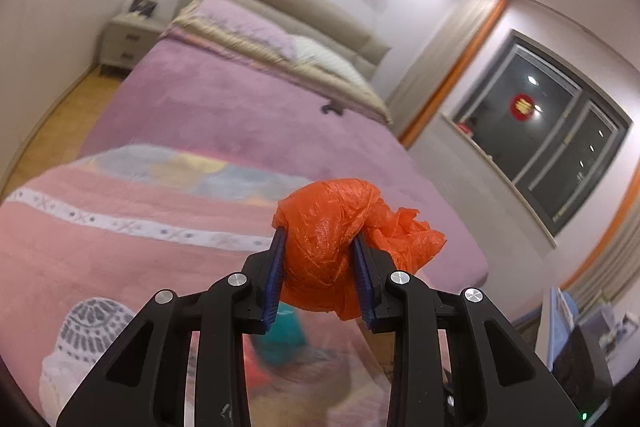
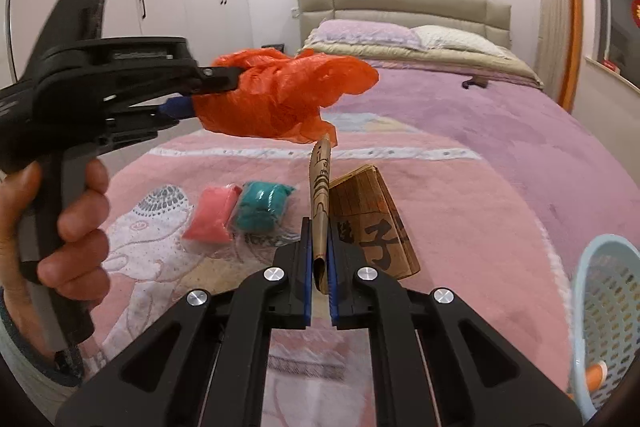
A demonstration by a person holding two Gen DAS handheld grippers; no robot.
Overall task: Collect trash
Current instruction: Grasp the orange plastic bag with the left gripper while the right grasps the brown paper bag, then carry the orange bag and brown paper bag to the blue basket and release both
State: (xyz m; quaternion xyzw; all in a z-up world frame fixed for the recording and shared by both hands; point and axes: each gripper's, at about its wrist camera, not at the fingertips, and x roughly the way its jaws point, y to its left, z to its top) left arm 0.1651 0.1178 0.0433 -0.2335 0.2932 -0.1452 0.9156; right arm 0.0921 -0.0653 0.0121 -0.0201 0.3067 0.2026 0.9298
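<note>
Left tool [image 1: 320, 247] clamps orange bag [image 1: 340, 227]; right tool [image 2: 319, 259] pinches paper [image 2: 320, 203]

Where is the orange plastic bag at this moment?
The orange plastic bag is clamped in the left gripper, held in the air above the pink blanket; in the right wrist view it hangs at the left, above the pink packet.

Basket [image 2: 608, 311] cut by right edge; packets [image 1: 280, 343] blurred behind tool.
</note>
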